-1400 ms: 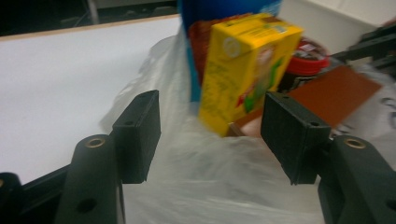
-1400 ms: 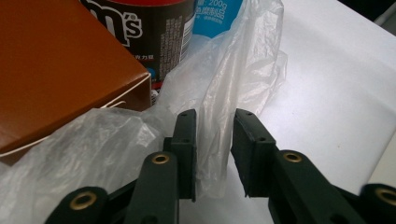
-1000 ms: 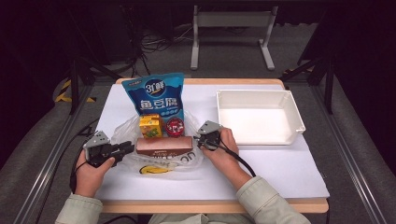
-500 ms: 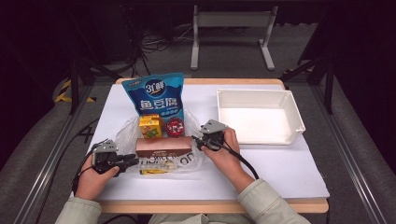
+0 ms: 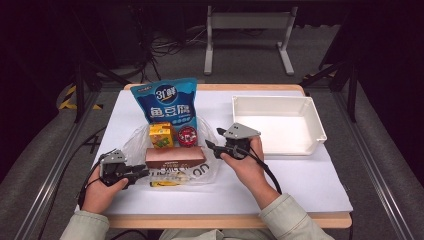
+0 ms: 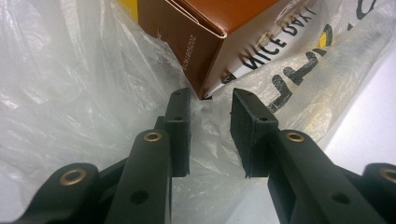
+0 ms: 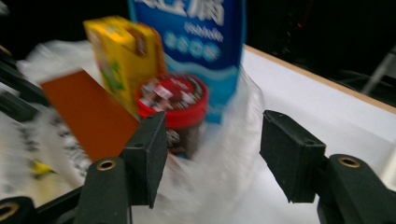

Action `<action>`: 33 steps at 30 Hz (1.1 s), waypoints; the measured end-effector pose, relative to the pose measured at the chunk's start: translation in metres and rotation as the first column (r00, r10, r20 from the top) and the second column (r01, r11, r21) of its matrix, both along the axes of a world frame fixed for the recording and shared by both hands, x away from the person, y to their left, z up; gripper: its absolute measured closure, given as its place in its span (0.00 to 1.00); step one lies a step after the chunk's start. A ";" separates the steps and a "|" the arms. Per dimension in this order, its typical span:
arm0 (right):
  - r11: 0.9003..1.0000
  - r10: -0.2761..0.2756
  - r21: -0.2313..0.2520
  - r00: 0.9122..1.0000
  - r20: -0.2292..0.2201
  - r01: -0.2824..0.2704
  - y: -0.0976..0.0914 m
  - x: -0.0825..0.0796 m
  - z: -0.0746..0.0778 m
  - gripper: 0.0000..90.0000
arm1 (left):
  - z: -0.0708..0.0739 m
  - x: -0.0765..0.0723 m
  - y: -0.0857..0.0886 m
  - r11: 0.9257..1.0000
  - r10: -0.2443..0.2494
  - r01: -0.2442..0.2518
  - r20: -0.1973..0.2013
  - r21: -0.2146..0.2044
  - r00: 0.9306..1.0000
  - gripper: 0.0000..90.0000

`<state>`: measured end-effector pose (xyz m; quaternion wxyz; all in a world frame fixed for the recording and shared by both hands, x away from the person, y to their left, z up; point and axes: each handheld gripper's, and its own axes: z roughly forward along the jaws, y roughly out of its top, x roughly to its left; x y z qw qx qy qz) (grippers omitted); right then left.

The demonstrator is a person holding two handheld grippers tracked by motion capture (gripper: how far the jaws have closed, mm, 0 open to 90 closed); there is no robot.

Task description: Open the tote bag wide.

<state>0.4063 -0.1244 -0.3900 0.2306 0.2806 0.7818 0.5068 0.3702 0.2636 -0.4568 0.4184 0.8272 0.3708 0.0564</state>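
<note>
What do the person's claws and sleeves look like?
Each claw, the left claw and the right claw, is black, with two flat rectangular jaws whose pads are ribbed. Brass-coloured rivets dot the black jaw arms. A grey three-cornered plate sits on top of each, and a black cable trails back from it. The sleeves are pale grey-green.

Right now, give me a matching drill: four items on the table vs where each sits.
Things:
1. blue pouch
2. brown box
3. white tray
4. red-lidded tub

Places:
A. right part of the table
B. lying across the clear plastic bag, nearest the person
C. standing behind the yellow carton
D. just right of the yellow carton

Pairs: 1-C, 2-B, 3-A, 4-D
</note>
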 end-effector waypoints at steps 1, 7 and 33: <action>0.999 0.046 0.025 0.999 0.002 -0.046 0.003 -0.006 0.006 0.54 | 0.000 0.000 0.000 1.000 -0.003 0.003 0.002 0.002 1.000 0.76; 0.985 0.164 0.061 0.984 -0.074 -0.160 0.013 -0.014 0.004 0.81 | 0.001 0.000 0.000 1.000 0.002 -0.002 0.005 -0.002 1.000 0.76; 0.973 0.143 -0.135 0.952 -0.269 -0.185 0.004 -0.013 -0.060 0.65 | -0.001 -0.002 -0.001 1.000 -0.022 0.022 -0.009 -0.020 1.000 0.57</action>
